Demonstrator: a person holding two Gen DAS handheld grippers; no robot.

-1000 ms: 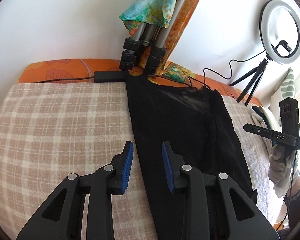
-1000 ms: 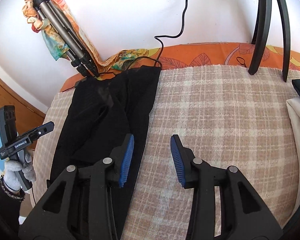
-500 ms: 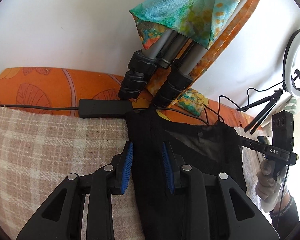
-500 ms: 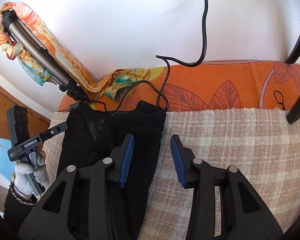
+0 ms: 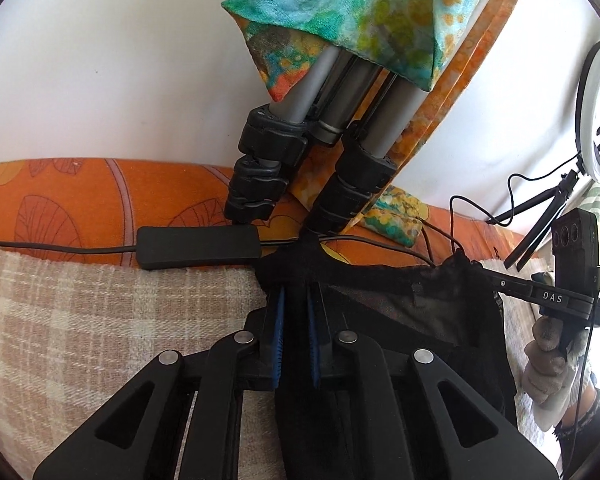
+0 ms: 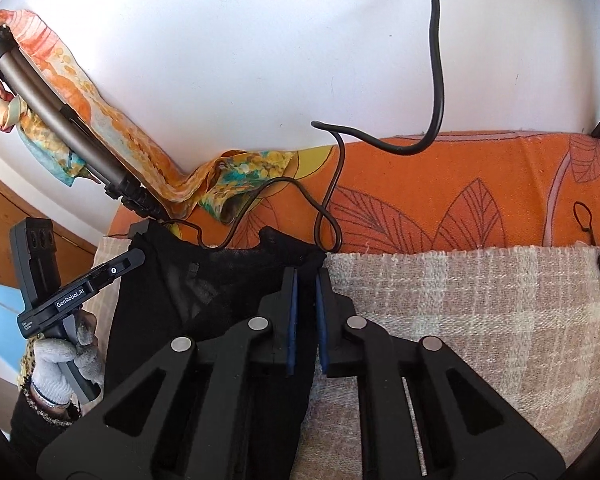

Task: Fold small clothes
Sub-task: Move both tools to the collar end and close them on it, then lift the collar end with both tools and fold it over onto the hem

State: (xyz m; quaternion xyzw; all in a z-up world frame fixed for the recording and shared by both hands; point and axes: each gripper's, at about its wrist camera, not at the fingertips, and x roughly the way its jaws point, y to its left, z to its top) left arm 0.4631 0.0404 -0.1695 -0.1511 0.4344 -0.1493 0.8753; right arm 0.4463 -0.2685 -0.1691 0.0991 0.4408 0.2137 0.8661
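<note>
A: Left gripper (image 5: 296,332) and right gripper (image 6: 306,320) have just been closing; each is clenched on a far corner of the black garment (image 5: 400,320), which lies on the checked blanket (image 6: 480,300).

B: Risk?

A: I'd guess the thin mesh slips out, or snags the cable (image 6: 328,216) just beyond.

B: Any writing?

A: "GenRobot.AI" on the left one, "DAS" on the right.

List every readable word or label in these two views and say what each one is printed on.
"DAS": on the right gripper, seen from the left wrist view.
"GenRobot.AI": on the left gripper, seen from the right wrist view.
A smaller print lower on that same body is too small to read.
</note>
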